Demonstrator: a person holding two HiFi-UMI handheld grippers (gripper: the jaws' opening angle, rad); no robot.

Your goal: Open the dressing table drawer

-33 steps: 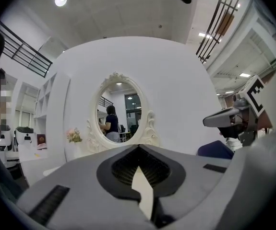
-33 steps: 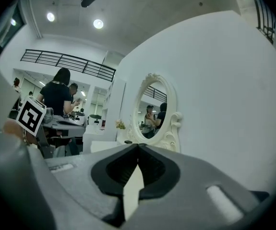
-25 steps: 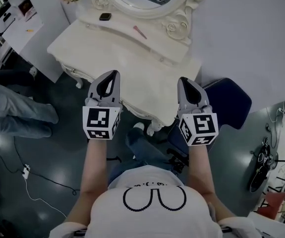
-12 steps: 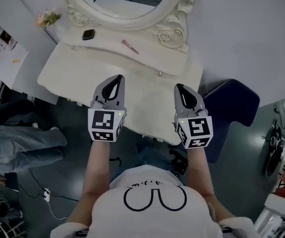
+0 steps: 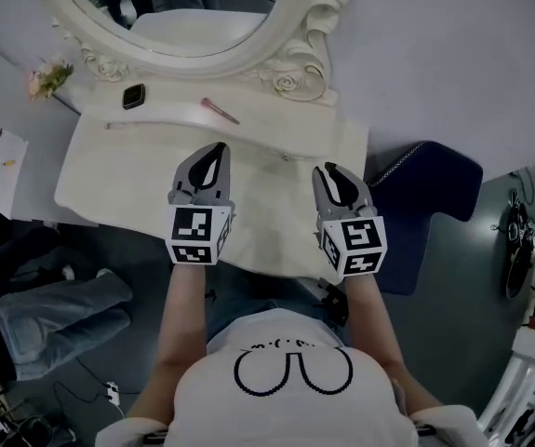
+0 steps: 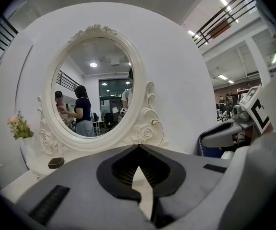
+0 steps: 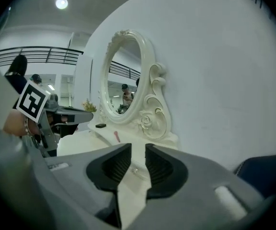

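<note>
The cream dressing table [image 5: 123, 170] with its oval mirror [image 5: 183, 12] fills the top of the head view. A low tier under the mirror carries a small knob [image 5: 286, 157], also seen through the right jaws' gap as a glinting knob [image 7: 135, 170] farther ahead. My left gripper [image 5: 213, 153] hovers over the tabletop's middle, jaws shut and empty [image 6: 138, 147]. My right gripper [image 5: 333, 171] hangs over the table's right part, short of the knob. Its jaws [image 7: 138, 146] have just been opening and stand slightly open with nothing between them.
A black case [image 5: 133, 96] and a pink stick [image 5: 220, 111] lie on the tier, with flowers [image 5: 48, 77] at its left end. A dark blue chair [image 5: 430, 203] stands right of the table. A seated person's legs [image 5: 62, 310] and cables are on the floor at left.
Both grippers have moved forward over the tabletop toward the mirror. The right gripper's jaws have parted a little; the left stays shut.
</note>
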